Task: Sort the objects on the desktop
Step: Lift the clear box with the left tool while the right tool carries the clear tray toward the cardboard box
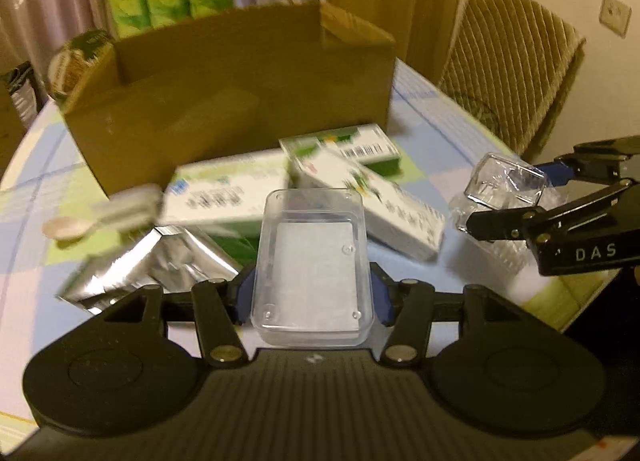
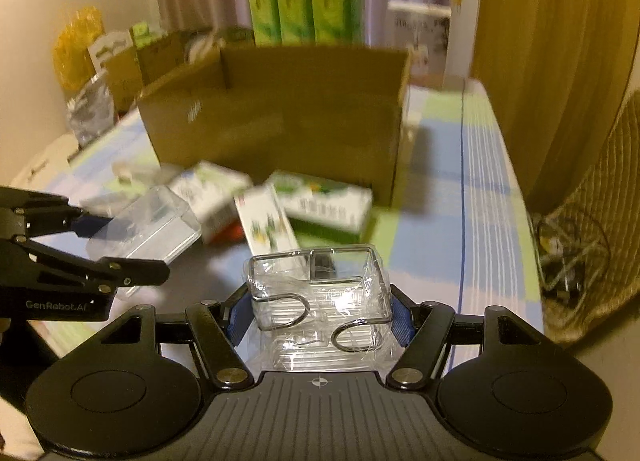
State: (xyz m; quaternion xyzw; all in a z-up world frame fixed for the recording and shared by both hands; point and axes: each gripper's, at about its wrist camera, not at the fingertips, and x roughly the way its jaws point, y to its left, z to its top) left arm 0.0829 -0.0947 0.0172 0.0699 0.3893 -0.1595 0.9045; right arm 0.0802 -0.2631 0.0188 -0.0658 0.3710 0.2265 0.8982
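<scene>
1. Clear plastic filled both tongs: the left gripper (image 1: 312, 293) pinched a lidded case (image 1: 312, 261), the right gripper (image 2: 320, 311) pinched a wire-clipped container (image 2: 320, 293)
2. Both loads hung above the table (image 2: 472, 189), short of the carton (image 1: 232, 101) ahead
3. Beyond the fingertips, three medicine boxes (image 1: 360, 197), a foil pouch (image 1: 160, 265) and a spoon (image 1: 64, 229) lay unsorted, so most work seemed left

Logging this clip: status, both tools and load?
Left tool shut on clear plastic box. Right tool shut on clear wire-clasp container. Cardboard box ahead, medicine cartons between.
</scene>
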